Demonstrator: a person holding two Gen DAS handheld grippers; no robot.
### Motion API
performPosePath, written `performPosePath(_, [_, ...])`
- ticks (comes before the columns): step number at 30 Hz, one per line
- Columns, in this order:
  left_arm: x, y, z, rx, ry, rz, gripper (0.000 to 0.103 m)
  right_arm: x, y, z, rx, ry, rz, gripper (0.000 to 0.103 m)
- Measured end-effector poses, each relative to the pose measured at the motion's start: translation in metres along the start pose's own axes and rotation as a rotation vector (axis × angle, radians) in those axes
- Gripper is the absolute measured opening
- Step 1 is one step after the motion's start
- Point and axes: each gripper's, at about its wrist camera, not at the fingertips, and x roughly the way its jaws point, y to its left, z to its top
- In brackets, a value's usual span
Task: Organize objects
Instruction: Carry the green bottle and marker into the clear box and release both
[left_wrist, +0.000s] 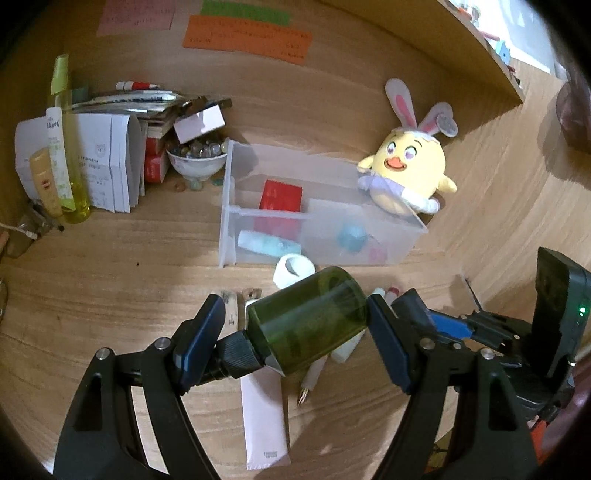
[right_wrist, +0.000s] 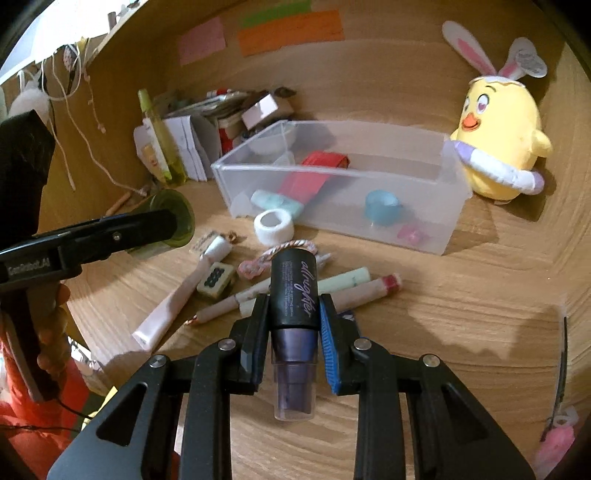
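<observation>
A cluttered wooden tabletop (right_wrist: 461, 295) sits below a wood wall with coloured paper notes (left_wrist: 247, 35). A clear plastic bin (right_wrist: 369, 225) beside a yellow chick plush (right_wrist: 498, 147) holds a red packet (right_wrist: 314, 173), a blue tape roll (right_wrist: 384, 203) and a pale tube (right_wrist: 277, 201). The left tool (left_wrist: 295, 325) clamps a green bottle (left_wrist: 306, 321); the right tool (right_wrist: 291, 321) grips a black-capped purple spray bottle (right_wrist: 293, 291), both above the tabletop
</observation>
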Motion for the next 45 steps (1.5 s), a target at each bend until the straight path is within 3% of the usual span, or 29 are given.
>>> performPosePath(19, [0.017,-0.007,0.06,0.014,-0.06,-0.002,0.078,-0.004,-0.022,0.066,0.025,-0.141,-0.008,0.023])
performPosePath(29, [0.035,-0.015,0.09,0.042,-0.067,-0.004,0.078,-0.007,-0.027,0.1,-0.005,-0.196,-0.053,0.023])
performPosePath(37, [0.054,-0.014,0.111,0.049,-0.052,0.001,0.078,0.002,-0.046,0.117,0.009,-0.189,-0.103,0.023])
performPosePath(45, [0.094,-0.003,0.122,0.036,0.043,-0.027,0.078,0.029,-0.072,0.119,0.062,-0.13,-0.141,0.023])
